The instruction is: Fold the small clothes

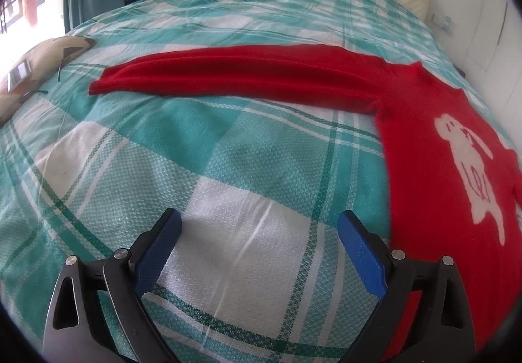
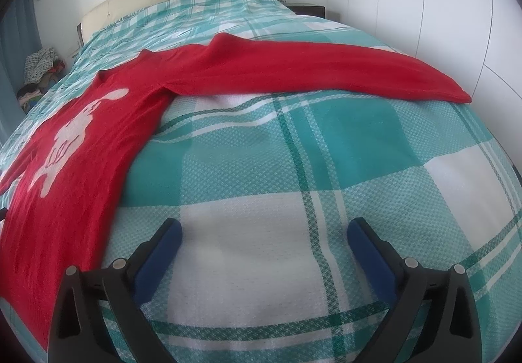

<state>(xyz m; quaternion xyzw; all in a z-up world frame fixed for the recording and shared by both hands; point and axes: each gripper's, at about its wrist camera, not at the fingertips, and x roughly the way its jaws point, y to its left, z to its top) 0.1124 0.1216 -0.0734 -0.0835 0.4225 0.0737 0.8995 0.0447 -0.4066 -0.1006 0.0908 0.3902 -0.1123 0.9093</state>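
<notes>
The sweater point(image 1: 450, 147) lies spread flat on the bed point(image 1: 202, 147), face up with its white rabbit point(image 1: 473, 167) showing. Nothing is folded yet, so I judge this the very start: the garment is laid out and the first fold is due.

The left tongs point(image 1: 259, 226) are released, jaws wide apart and holding nothing, above bare plaid sheet. The sweater body runs along their right side, its edge just beside the right jaw, and the left sleeve point(image 1: 228, 79) stretches across ahead of them, out to the left.

The right tongs point(image 2: 264, 234) are likewise spread and empty. Here the body lies to their left, and the right sleeve point(image 2: 342, 69) reaches ahead and off to the right.

The next move probably calls for each pair to travel forward and outward to its sleeve's cuff, pinch the knit without catching the sheet beneath, and carry the sleeve inward across the chest. The knit looks soft and may drag or bunch if lifted too low.
</notes>
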